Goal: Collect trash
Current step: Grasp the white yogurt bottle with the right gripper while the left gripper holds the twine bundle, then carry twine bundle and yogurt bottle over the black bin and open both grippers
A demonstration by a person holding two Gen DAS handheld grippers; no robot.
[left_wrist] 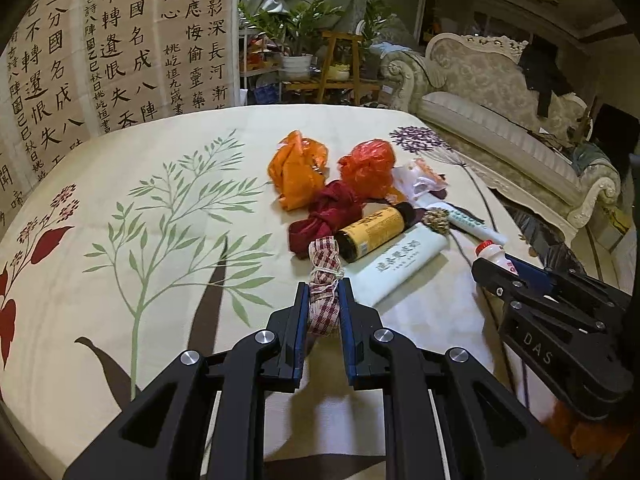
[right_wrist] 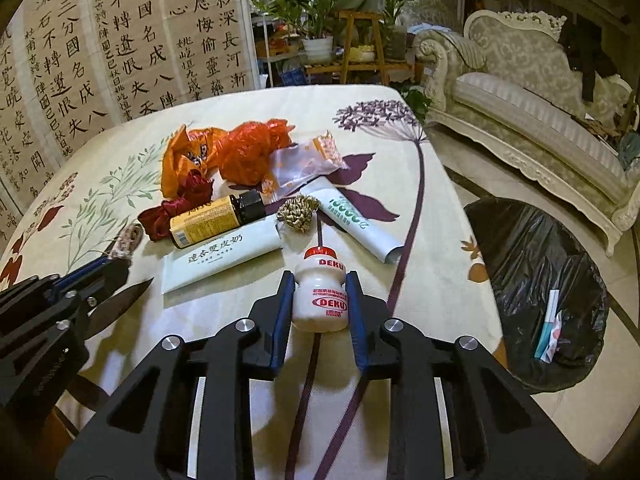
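Note:
My left gripper (left_wrist: 324, 285) is shut on a red-and-white rope bundle (left_wrist: 325, 258) that rests on the floral tablecloth (left_wrist: 120, 300). In the right wrist view my right gripper (right_wrist: 319, 278) is shut on a small white drink bottle (right_wrist: 320, 300) with a red cap; its pads press on both sides of the bottle. In the left wrist view that bottle (left_wrist: 491, 251) shows at the right gripper's (left_wrist: 494, 270) tip. A pile of trash lies beyond: an orange bag (left_wrist: 296, 168), a red bag (left_wrist: 366, 164), a brown bottle (left_wrist: 372, 232) and a white packet (left_wrist: 400, 268).
A black bin bag (right_wrist: 532, 280) stands open on the floor right of the table, with a few items inside. A pale sofa (right_wrist: 540, 120) sits behind it. A white tube (right_wrist: 356, 220), a gold tangle (right_wrist: 298, 212) and a clear wrapper (right_wrist: 304, 164) also lie on the table.

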